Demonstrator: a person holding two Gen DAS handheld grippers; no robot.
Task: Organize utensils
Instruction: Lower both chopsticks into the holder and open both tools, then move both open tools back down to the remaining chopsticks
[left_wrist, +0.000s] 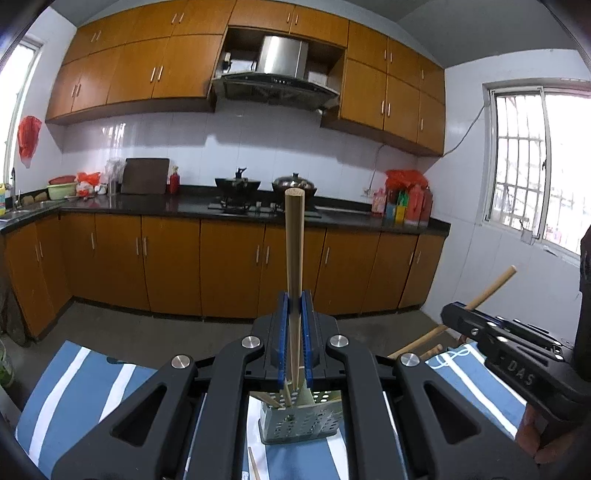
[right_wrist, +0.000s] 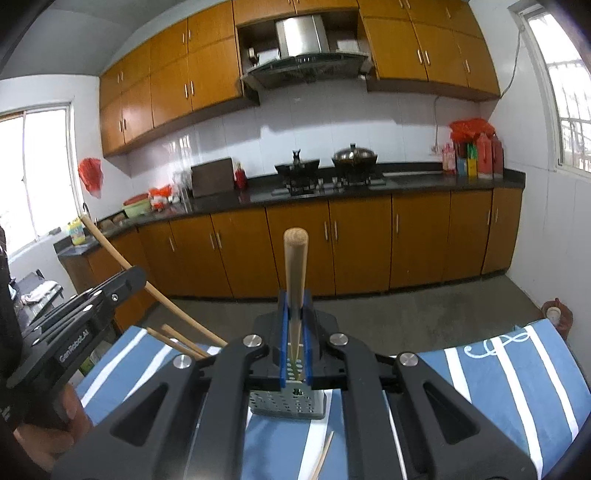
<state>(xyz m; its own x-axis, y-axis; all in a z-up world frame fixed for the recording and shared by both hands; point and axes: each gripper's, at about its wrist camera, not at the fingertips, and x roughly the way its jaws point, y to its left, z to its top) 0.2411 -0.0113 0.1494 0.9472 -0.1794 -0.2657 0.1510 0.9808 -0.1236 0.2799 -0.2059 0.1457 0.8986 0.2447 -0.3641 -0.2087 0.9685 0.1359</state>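
Wooden chopsticks are pinched upright, one by the left gripper (left_wrist: 294, 314) and one by the right gripper (right_wrist: 294, 314), each held directly above the perforated metal holder (right_wrist: 287, 402), which is stood on the blue striped cloth (right_wrist: 517, 373).

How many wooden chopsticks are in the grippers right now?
2: one round-ended wooden chopstick clamped in the left gripper, another in the right gripper. None seems hidden.

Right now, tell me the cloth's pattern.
Blue with white stripes; the cloth shows best in the right wrist view.
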